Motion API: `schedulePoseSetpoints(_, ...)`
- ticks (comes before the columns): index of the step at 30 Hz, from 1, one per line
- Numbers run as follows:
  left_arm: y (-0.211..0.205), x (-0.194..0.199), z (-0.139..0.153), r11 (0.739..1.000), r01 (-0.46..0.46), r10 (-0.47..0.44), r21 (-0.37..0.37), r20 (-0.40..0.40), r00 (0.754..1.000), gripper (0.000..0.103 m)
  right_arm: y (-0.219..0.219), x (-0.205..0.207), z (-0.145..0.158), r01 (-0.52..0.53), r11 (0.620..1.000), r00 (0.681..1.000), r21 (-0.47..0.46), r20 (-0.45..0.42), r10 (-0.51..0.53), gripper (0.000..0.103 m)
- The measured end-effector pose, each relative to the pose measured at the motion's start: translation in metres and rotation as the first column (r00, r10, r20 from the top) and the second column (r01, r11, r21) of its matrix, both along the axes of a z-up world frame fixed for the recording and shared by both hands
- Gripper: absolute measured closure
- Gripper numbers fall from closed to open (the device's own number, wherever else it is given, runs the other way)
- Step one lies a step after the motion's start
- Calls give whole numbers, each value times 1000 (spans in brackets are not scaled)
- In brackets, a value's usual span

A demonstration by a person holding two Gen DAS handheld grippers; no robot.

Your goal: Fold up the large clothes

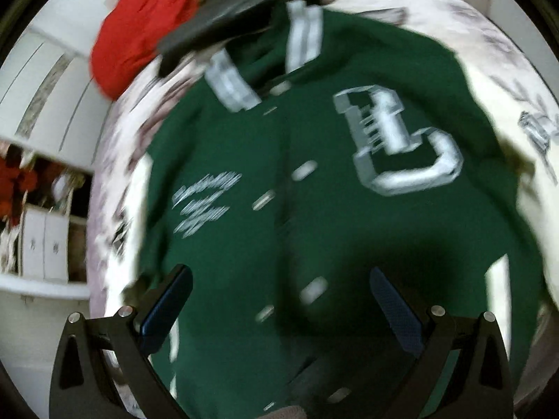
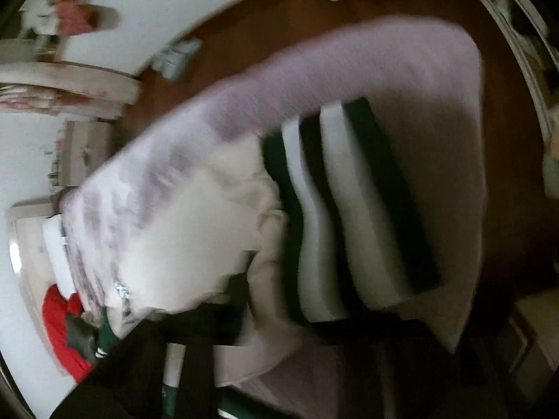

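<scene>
A green varsity jacket (image 1: 314, 188) with white sleeves, striped collar and a large white letter patch lies front-up on a bed with a pale floral sheet (image 1: 503, 56). My left gripper (image 1: 279, 300) hovers just above the jacket's lower front, fingers wide open and empty. The right wrist view is blurred: it shows a white sleeve (image 2: 209, 216) ending in a green-and-white striped cuff (image 2: 346, 216) close in front of the camera. Dark shapes at the bottom may be the right gripper's fingers; whether they hold the sleeve is unclear.
A red garment (image 1: 139, 31) and a dark grey one (image 1: 227, 10) lie at the head of the bed. White cabinets and shelves (image 1: 45, 244) stand to the left. The right wrist view shows the bed edge (image 2: 349, 56), brown floor (image 2: 265, 24) and white furniture.
</scene>
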State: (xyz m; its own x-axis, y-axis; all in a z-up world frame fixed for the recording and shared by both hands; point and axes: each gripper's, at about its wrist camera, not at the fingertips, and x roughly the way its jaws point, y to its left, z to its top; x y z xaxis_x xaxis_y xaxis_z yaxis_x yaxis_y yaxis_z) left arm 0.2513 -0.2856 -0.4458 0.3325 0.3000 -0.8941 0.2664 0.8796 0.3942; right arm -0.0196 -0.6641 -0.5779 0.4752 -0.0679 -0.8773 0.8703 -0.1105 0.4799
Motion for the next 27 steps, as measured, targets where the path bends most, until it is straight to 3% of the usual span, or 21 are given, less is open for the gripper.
schedulePoseSetpoints(4, -55, 36, -15, 995, 71, -71, -71, 0, 997, 0, -49, 36, 40, -69, 982, 997, -174, 27, 75, 87)
schedulePoseSetpoints(7, -90, 70, -33, 990, 82, -84, -117, -16, 996, 0, -90, 82, 45, -131, 960, 990, -246, 11, 138, 87)
schedulePoseSetpoints(10, -114, 95, -59, 988, 72, -81, -136, -60, 995, 0, -140, 123, 41, -164, 953, 986, -256, -8, 168, 87)
schedulePoseSetpoints(14, -132, 113, -104, 993, 64, -78, -101, -148, 986, 0, -195, 164, 38, -215, 944, 976, -249, -21, 217, 87)
schedulePoseSetpoints(18, -131, 115, -108, 991, 57, -73, -124, -133, 988, 0, -227, 211, 40, -303, 908, 953, -289, -91, 289, 88)
schedulePoseSetpoints(23, -107, 105, -85, 989, 9, -23, -144, -96, 995, 0, -205, 240, 98, -356, 853, 928, -382, -38, 370, 88)
schedulePoseSetpoints(25, -80, 98, -65, 988, -37, 31, -148, -45, 999, 0, -176, 255, 131, -407, 809, 898, -424, -23, 440, 88)
schedulePoseSetpoints(27, -48, 91, -49, 986, -92, 92, -138, -4, 996, 0, -132, 281, 163, -480, 751, 848, -454, -21, 530, 88)
